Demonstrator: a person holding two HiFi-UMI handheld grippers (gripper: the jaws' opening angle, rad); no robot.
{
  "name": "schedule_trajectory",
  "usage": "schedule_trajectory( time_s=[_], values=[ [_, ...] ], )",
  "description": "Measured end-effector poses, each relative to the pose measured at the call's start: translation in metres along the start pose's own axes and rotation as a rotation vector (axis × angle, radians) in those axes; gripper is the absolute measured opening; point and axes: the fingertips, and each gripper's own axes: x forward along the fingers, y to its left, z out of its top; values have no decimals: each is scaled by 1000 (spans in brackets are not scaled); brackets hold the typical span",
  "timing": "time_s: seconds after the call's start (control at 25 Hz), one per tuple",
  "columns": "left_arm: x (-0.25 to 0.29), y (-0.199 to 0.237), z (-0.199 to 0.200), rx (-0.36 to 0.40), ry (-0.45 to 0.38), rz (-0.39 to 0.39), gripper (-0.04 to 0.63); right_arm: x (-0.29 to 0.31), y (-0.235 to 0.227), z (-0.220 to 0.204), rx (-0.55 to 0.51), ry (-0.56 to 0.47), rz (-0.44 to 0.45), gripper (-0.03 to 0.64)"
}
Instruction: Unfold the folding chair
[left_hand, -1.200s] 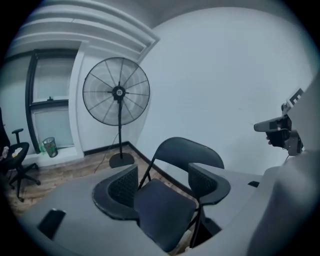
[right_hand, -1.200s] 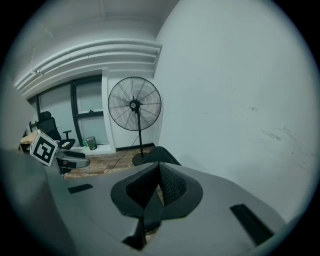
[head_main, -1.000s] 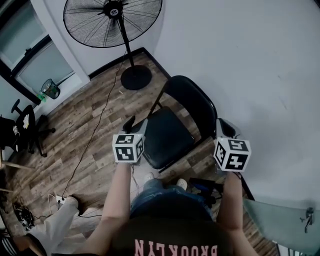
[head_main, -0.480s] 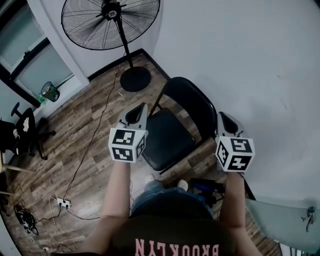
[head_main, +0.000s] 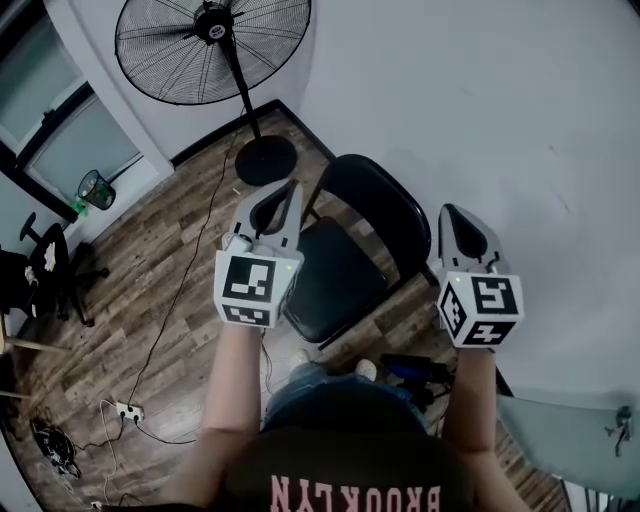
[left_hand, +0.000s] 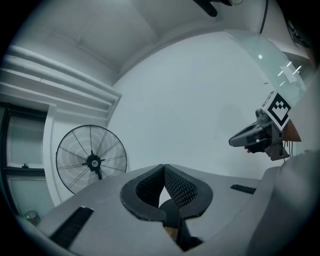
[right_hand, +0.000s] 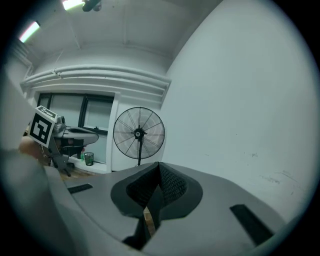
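Note:
A black folding chair stands unfolded beside the white wall, its seat (head_main: 335, 275) flat and its backrest (head_main: 385, 200) upright. My left gripper (head_main: 293, 187) is held up above the seat's left edge, apart from the chair. Its jaws are shut, the tips meeting with nothing between them (left_hand: 163, 166). My right gripper (head_main: 447, 210) is raised to the right of the backrest, clear of it. It is also shut and empty (right_hand: 159, 164). Both point roughly level toward the far wall. Each gripper shows in the other's view.
A large standing fan (head_main: 210, 40) on a round base (head_main: 265, 158) stands behind the chair, its cable trailing over the wood floor to a power strip (head_main: 124, 409). A green bin (head_main: 97, 188) and a black office chair (head_main: 40, 265) are at the left.
Both grippers have risen away from the chair; the left one climbed more, from beside the seat's left edge, and rolled a little. The chair has not moved.

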Motion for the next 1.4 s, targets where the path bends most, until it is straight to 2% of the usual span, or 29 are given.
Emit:
schedule_trajectory(
  time_s=[0.24,0.44,0.72,0.96,1.4],
  values=[
    [-2,3,31,37,-101,44,2,-9,-1,21,-20,-74,-7,-2],
    [-10,7,46,20,-158,67,2,-17,2,40,-24,-141,-3,-2],
    [-11,4,55,28,-188,70,2,-19,2,46,-41,-160,-9,-2],
    [-11,6,52,47,-165,73,2,-18,3,46,-48,-159,-13,-2],
    [-11,10,56,46,-177,77,2,-19,3,49,-57,-158,-22,-2]
  ],
)
